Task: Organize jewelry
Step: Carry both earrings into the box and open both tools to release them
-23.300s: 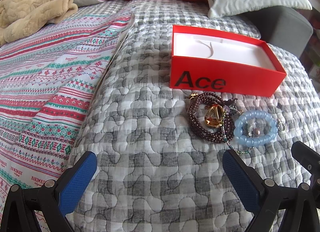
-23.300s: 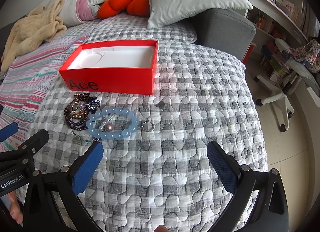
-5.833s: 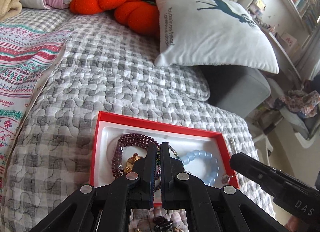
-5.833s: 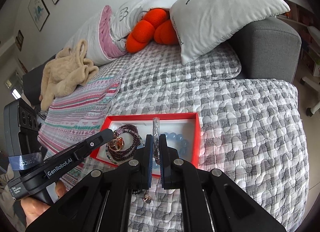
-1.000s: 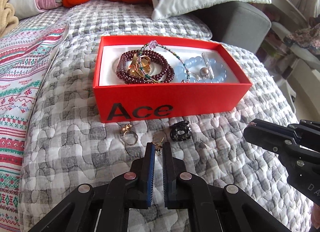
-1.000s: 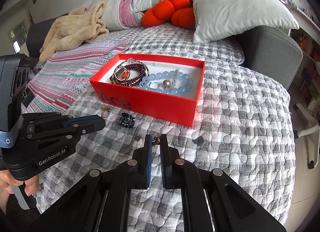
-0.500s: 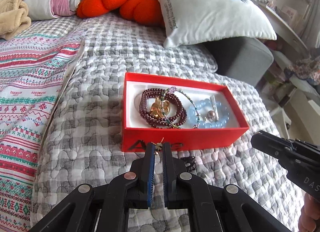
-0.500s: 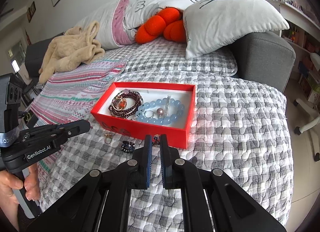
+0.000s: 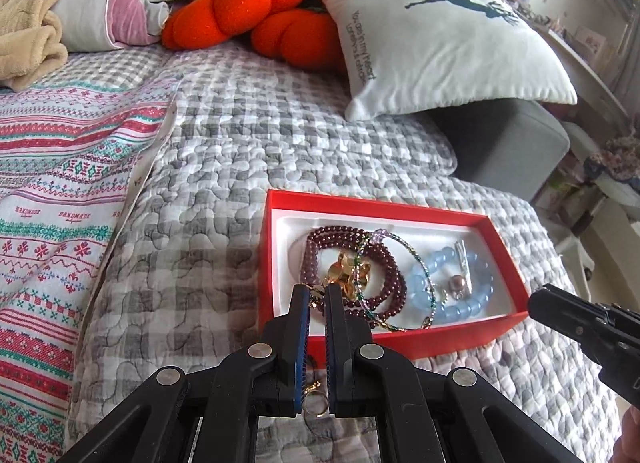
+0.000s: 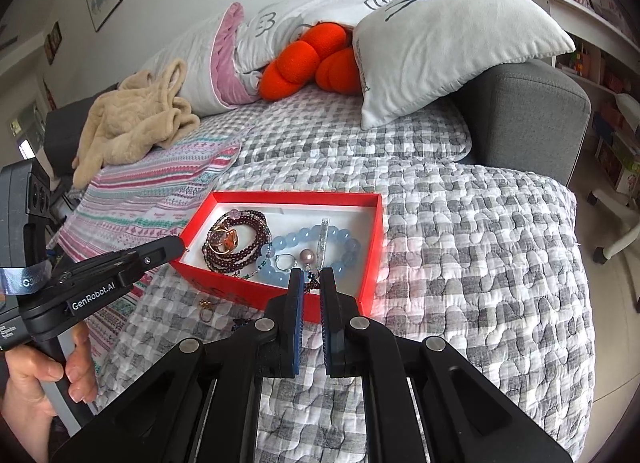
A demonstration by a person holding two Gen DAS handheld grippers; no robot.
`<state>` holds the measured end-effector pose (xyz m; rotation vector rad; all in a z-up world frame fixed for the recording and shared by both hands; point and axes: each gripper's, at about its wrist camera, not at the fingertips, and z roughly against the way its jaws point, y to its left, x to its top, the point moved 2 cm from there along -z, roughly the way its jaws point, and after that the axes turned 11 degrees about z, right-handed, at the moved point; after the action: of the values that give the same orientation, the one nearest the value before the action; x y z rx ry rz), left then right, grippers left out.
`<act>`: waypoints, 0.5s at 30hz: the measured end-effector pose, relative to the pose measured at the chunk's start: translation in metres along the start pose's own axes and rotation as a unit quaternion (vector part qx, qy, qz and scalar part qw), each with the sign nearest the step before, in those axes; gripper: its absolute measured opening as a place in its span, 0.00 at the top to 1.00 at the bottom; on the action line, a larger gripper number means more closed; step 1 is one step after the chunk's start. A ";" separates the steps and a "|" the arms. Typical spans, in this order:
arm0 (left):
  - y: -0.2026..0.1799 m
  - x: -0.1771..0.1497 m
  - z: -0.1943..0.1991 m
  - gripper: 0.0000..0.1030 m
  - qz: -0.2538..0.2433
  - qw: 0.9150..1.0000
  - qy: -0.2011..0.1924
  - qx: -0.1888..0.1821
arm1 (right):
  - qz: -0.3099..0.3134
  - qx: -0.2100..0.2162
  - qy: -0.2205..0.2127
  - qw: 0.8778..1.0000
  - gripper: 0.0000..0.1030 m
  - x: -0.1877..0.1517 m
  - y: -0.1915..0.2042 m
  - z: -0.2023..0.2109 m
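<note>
A red box (image 9: pixel 400 219) (image 10: pixel 372 247) on the quilted bed holds a dark red bead bracelet (image 9: pixel 316 239) (image 10: pixel 240 251), a gold ring piece (image 9: pixel 340 271), a thin green chain and a pale blue bead bracelet (image 9: pixel 452 263) (image 10: pixel 292 241). My left gripper (image 9: pixel 315 293) is shut on a small gold earring above the box's near left part. My right gripper (image 10: pixel 308 277) is shut on a small dark earring over the box's front wall. A gold ring (image 9: pixel 314 407) (image 10: pixel 206 313) lies on the quilt in front of the box.
A white deer pillow (image 9: pixel 440 43) (image 10: pixel 452 39), orange plush cushions (image 9: pixel 256 11), a beige blanket (image 10: pixel 136 123) and a striped cover (image 9: pixel 60 183) lie behind and left. A grey sofa arm (image 10: pixel 528 111) is at right. A small dark piece (image 10: pixel 240 323) lies by the ring.
Both grippers have risen from the quilt with their small pieces and moved forward over the red box; the box now sits closer beneath the fingertips.
</note>
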<state>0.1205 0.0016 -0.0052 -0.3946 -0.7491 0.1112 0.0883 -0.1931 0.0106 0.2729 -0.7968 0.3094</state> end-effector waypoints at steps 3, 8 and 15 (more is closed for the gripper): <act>0.000 0.000 -0.006 0.98 -0.004 1.000 0.000 0.010 | -0.002 -0.001 0.001 1.000 0.92 0.001 -0.003 -0.004; 0.001 0.001 -0.009 0.89 -0.004 1.000 -0.002 0.020 | 0.000 -0.001 0.007 1.000 0.92 0.000 -0.008 -0.010; -0.006 -0.005 0.004 0.71 -0.013 1.000 -0.002 0.017 | 0.003 -0.003 0.009 1.000 0.92 0.004 -0.009 -0.018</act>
<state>0.1137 -0.0035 -0.0031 -0.3534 -0.7558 0.1005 0.1058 -0.1944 0.0005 0.2612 -0.7812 0.3150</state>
